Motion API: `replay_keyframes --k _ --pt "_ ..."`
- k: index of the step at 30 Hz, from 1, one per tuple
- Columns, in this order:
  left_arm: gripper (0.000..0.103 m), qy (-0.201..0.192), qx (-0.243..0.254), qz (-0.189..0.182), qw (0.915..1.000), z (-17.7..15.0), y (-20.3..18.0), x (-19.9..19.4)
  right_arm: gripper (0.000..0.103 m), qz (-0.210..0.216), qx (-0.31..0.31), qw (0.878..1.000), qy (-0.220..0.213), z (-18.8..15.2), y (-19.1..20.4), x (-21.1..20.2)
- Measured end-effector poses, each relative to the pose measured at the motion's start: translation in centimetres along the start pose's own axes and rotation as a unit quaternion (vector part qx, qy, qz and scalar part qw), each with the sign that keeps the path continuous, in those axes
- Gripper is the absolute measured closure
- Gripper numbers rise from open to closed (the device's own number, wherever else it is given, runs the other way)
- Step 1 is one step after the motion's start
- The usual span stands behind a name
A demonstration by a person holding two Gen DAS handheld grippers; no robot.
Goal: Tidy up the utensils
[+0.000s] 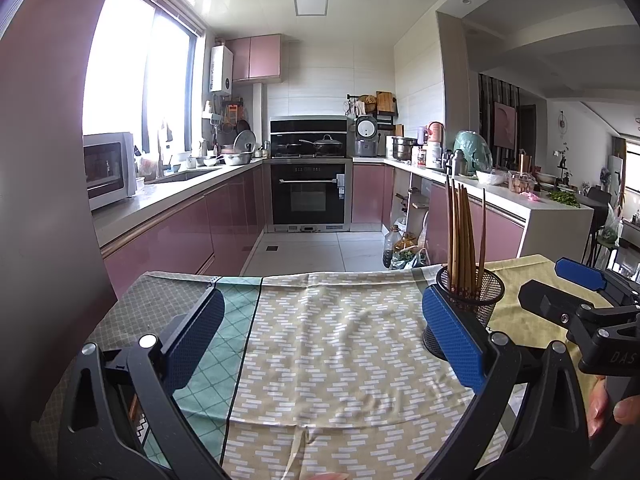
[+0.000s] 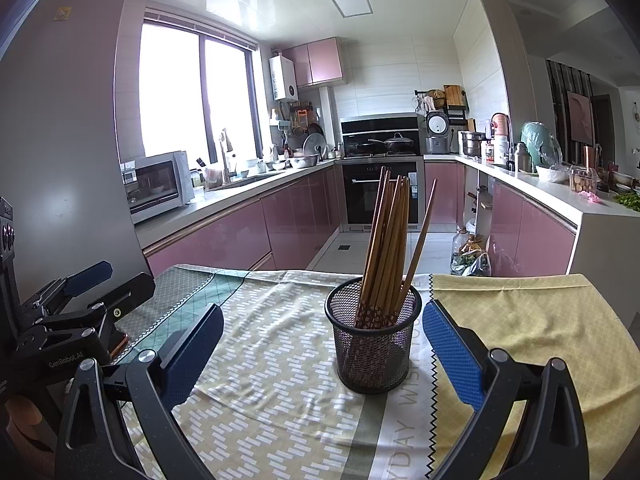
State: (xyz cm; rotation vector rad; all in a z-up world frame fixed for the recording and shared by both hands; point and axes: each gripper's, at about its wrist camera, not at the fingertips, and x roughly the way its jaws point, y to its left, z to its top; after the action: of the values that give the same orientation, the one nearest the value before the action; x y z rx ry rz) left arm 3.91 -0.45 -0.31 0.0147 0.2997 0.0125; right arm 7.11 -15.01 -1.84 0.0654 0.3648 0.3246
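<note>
i am looking into a kitchen with pink cabinets (image 2: 280, 216), a built-in oven (image 1: 308, 194) at the far wall and a white countertop (image 2: 560, 200) along the right side. in front of me is a table covered by a patchwork tablecloth (image 2: 272, 360), patterned in green, beige and yellow.

my left gripper (image 1: 320, 340) hangs over the beige middle of the cloth, its blue-padded fingers spread wide with nothing between them. my right gripper (image 2: 320, 352) is spread just as wide and grips nothing.

a black mesh cup (image 2: 374, 344) stands upright on the cloth, between the right gripper's two fingers but closer to the right pad, and i cannot tell whether it touches that pad. in the left wrist view the cup sits at the right, partly hidden behind my left gripper's right finger.

a bundle of wooden chopsticks (image 2: 386, 248) stands inside the cup, most leaning together, one chopstick tilted apart to the right.
</note>
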Motion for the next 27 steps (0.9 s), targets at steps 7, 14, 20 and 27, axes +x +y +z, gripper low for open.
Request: replay_keyframes --k 7,14,20,27 --pt "0.006 0.0 0.0 0.0 1.0 0.06 0.03 -0.01 0.006 0.0 0.0 1.0 0.0 0.0 0.04 0.02" --pt "0.006 0.0 0.0 0.001 1.0 0.06 0.03 0.0 0.006 0.0 -0.001 1.0 0.001 0.01 0.08 0.05" --pt "0.006 0.0 0.0 0.001 1.0 0.0 0.0 -0.04 0.006 0.0 0.001 1.0 0.0 -0.06 0.03 0.07" --pt "0.006 -0.001 0.0 0.001 1.0 0.02 0.03 -0.04 0.006 -0.001 0.0 1.0 0.0 -0.08 0.03 0.1"
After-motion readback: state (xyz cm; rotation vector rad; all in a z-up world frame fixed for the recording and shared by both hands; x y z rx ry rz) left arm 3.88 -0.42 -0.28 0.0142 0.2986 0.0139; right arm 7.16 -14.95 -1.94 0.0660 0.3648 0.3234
